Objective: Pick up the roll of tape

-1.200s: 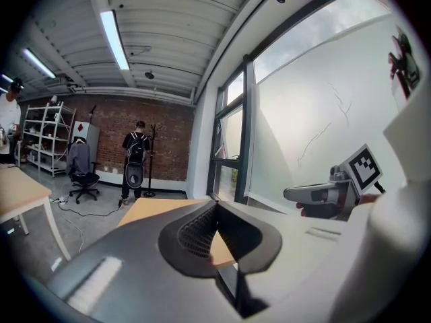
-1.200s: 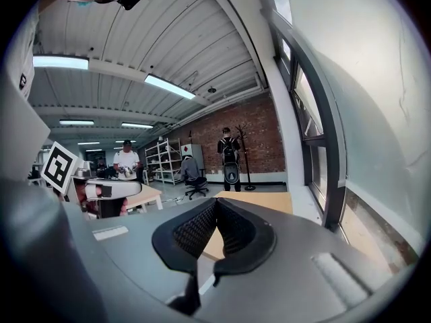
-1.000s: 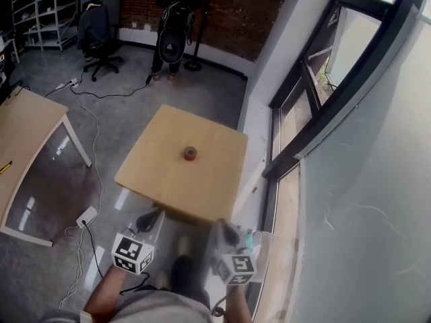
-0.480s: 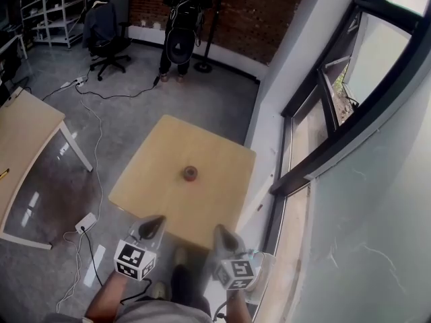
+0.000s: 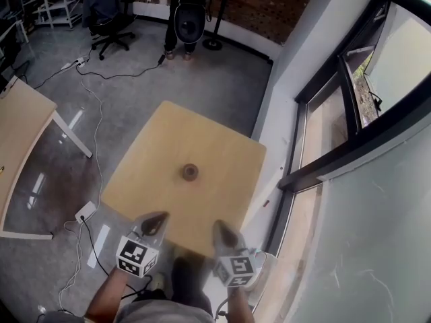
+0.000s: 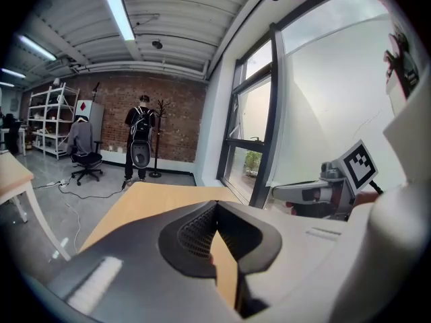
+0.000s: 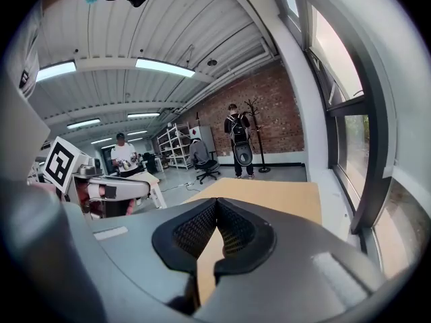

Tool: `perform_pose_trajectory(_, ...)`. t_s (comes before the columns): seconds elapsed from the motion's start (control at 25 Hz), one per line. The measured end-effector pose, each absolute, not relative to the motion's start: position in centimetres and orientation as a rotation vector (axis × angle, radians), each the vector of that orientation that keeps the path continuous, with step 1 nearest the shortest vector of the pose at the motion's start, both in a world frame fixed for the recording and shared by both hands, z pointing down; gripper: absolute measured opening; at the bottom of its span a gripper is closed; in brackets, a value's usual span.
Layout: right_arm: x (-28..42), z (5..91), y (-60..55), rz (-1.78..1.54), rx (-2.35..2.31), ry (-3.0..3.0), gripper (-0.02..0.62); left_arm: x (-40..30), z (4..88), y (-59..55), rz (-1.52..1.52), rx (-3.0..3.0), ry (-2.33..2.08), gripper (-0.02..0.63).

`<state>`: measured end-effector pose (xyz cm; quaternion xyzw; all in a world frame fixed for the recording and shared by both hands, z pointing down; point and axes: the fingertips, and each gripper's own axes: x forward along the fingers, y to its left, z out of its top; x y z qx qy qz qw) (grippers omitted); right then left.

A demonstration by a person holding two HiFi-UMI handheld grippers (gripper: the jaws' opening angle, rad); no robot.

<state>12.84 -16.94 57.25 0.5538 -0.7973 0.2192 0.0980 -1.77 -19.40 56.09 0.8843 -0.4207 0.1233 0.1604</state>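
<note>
A small brown roll of tape (image 5: pixel 190 172) lies near the middle of a square wooden table (image 5: pixel 222 204). My left gripper (image 5: pixel 156 221) is at the table's near edge, left of the roll, with its jaws shut and nothing in them. My right gripper (image 5: pixel 223 229) is beside it at the near edge, right of the roll, also shut and empty. In the left gripper view the shut jaws (image 6: pixel 217 229) hide the roll and show only the tabletop (image 6: pixel 145 204). The right gripper view shows shut jaws (image 7: pixel 215 229) over the tabletop (image 7: pixel 269 195).
A person with a backpack (image 5: pixel 188 15) stands far behind the table by a coat stand. An office chair (image 5: pixel 108 9) and shelves are at the back left. Another wooden table (image 5: pixel 20 123) is on the left. Cables and a power strip (image 5: pixel 85 212) lie on the floor. Windows (image 5: pixel 350 113) run along the right.
Both grippers have come forward and lower, from short of the table to its near edge. The table and roll now sit closer and more centred in the head view.
</note>
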Motion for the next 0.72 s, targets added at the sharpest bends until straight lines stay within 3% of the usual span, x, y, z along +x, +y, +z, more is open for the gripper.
perform_pose_trajectory(0.72,15.2,66.1,-23.9,0.801,1.483,-2.295,0.014,0.6,65.2,-27.3,0.537,2.437,-1.179,0.000)
